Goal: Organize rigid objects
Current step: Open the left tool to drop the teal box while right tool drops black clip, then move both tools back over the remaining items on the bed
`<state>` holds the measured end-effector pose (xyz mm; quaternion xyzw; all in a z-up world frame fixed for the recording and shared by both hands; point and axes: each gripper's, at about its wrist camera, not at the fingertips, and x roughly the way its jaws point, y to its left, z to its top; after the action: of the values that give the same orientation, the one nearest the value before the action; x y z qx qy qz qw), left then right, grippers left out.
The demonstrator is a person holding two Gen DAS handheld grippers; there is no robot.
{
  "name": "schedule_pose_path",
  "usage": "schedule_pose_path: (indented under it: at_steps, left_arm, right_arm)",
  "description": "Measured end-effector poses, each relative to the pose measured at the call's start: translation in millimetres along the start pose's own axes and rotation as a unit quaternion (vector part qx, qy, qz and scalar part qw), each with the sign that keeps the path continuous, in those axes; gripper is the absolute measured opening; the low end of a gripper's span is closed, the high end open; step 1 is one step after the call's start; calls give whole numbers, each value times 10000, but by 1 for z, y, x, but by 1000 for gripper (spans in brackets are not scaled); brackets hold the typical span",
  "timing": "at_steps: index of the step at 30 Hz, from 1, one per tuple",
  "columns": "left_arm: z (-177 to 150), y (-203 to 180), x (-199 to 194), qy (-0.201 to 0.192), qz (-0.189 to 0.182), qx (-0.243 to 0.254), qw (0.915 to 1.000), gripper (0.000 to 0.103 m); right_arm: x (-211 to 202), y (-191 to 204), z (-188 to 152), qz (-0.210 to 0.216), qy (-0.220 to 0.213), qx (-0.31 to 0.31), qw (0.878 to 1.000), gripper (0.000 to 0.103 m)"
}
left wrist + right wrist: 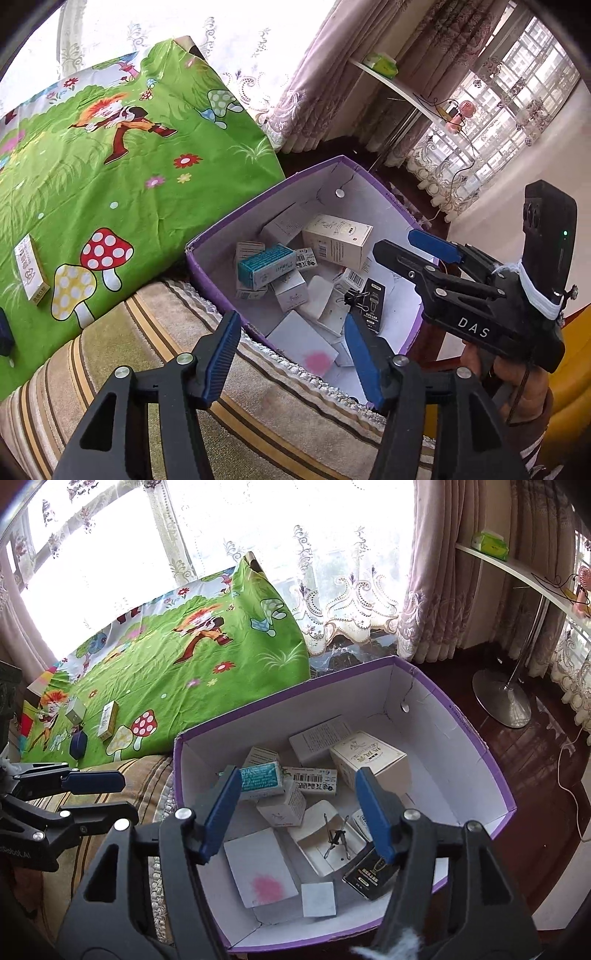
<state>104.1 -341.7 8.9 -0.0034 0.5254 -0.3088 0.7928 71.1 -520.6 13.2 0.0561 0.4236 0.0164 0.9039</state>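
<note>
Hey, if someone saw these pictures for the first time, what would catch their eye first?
Probably the bright green cartoon cloth with mushrooms, spread at upper left. Next, the purple-rimmed box beside it, littered with small cartons such as a teal carton, with the right gripper open above it.

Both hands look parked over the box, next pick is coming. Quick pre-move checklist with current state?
1. Left gripper empty, jaws apart: ok.
2. Right gripper empty, jaws apart: ok.
3. Purple box upright on the striped cushion, opening clear: ok.
4. Items left on the green cloth: yellow-edged carton, grey box, dark blue case: sorting not finished, not ok.
5. Box has room for more: ok; the teal carton and others lie loose.
6. Whether the two grippers would clear each other on the way to the cloth: cannot tell.
</note>
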Motion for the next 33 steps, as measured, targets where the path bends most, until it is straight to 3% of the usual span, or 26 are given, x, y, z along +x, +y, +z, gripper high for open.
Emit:
schedule_pose_path:
  at_steps: [5, 9, 12, 16, 19, 21, 24, 29, 33]
  left_arm:
    - [1, -8, -16, -431, 515, 336, 9972, 62]
    - [5, -5, -34, -843, 1144, 368, 9892, 65]
    - [4, 0, -48, -1218, 1374, 448, 9820, 72]
    - [0, 1, -68, -1754, 1746, 869, 9650, 78]
    - [-4, 4, -84, -2206, 2146, 1030, 9459, 85]
    - [-3, 11, -92, -2365, 2273, 1022, 9391, 87]
    - [-5, 27, -101, -2423, 2200, 873, 9409, 87]
    - [-8, 57, -108, -2284, 2158, 722, 9466, 87]
    - [-11, 78, -111, -2115, 2349, 536, 9472, 87]
  right_arm:
    - [-7, 8, 4, -21, -136, -88, 9999, 79]
    - [-16, 20, 7, -120, -368, -276, 9989, 87]
    - [-31, 31, 12, -302, -742, -498, 9955, 94]
    - [-50, 42, 22, -543, -1208, -506, 9899, 102]
    - [-55, 53, 29, -812, -1292, -470, 9872, 103]
    - [-57, 63, 30, -839, -1370, -607, 9851, 103]
    - [-61, 79, 31, -712, -1544, -809, 9821, 103]
    - [-58, 103, 40, 65, -1442, -776, 9865, 103]
    - [-50, 134, 44, 359, -1340, -988, 9854, 103]
